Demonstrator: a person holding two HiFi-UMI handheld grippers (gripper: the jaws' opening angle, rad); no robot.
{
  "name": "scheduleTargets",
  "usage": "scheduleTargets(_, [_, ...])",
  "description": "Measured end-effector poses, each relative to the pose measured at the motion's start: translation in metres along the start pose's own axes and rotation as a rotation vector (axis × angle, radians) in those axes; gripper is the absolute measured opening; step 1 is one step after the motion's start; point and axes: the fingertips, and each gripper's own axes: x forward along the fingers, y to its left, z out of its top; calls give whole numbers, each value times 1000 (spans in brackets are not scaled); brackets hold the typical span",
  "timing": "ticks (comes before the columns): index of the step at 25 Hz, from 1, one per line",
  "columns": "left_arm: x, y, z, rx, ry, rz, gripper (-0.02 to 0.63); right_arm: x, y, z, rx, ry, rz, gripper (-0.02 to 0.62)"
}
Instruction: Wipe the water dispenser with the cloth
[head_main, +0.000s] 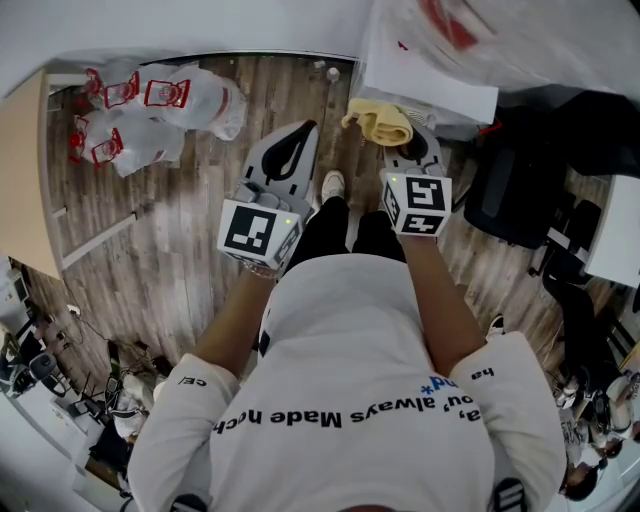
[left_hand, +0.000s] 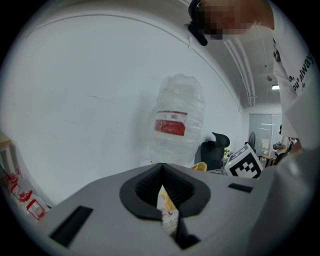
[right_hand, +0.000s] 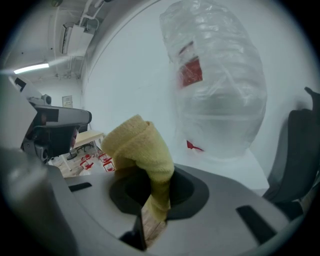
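Your right gripper (right_hand: 154, 201) pinches the soft, folded yellow cloth (right_hand: 140, 145) near the crinkly plastic-wrapped water-dispenser bottle (right_hand: 220, 85); your left gripper (left_hand: 167, 210) sits closed, empty.

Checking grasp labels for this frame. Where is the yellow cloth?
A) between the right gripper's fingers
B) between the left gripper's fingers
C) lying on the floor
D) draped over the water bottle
A: the right gripper view shows the yellow cloth pinched between the fingers of the right gripper, with its folded bulk sticking up above them.
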Motion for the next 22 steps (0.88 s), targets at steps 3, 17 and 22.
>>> scheduleTargets(3, [0,1,-2,-1,2,-2,18,10,0,-7,4,10,-11,63])
scheduleTargets(17, [4,3,-12,-3,24,-7,18,65,-6,-53,59,103,-26,63])
scheduleTargets(22, [4,6,-16,-7,33,-6,18,80,-13,-65,89,126,-41,63])
